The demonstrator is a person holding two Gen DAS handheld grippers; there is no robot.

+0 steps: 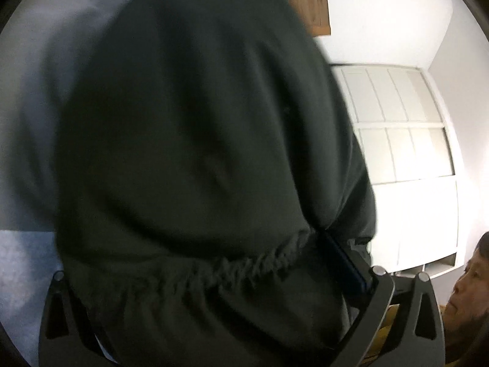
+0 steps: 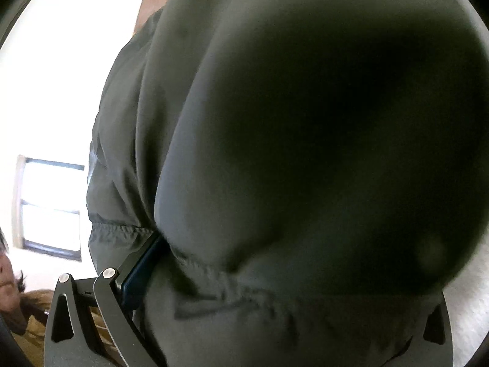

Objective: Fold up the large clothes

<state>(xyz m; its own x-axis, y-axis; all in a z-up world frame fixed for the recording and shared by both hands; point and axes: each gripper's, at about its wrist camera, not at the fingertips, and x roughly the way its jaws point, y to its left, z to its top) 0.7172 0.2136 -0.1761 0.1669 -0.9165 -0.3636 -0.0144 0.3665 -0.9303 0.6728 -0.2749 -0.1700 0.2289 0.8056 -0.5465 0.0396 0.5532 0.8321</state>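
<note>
Left wrist: left tongs (image 1: 305,263) clamp the dark garment's (image 1: 195,128) gathered waistband, cloth billowing ahead. Right wrist: right tongs (image 2: 275,278) pinch the same band. Thin bites, I'd say; a sharp shake could slip it free.

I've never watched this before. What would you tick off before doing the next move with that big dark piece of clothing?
1. Left tongs gripping the dark green garment near its gathered elastic hem: ok, cloth runs into them.
2. Right tongs gripping the same garment at the hem: ok.
3. Garment lifted, hanging freely: cannot tell; it fills both views.
4. Fabric spread flat between the two grips: not ok, it bulges and bunches.
5. Surface to lay it on: cannot tell; only a pale patch shows at the left view's edge.
6. Person's face away from the cloth: ok, it sits beside it.
</note>
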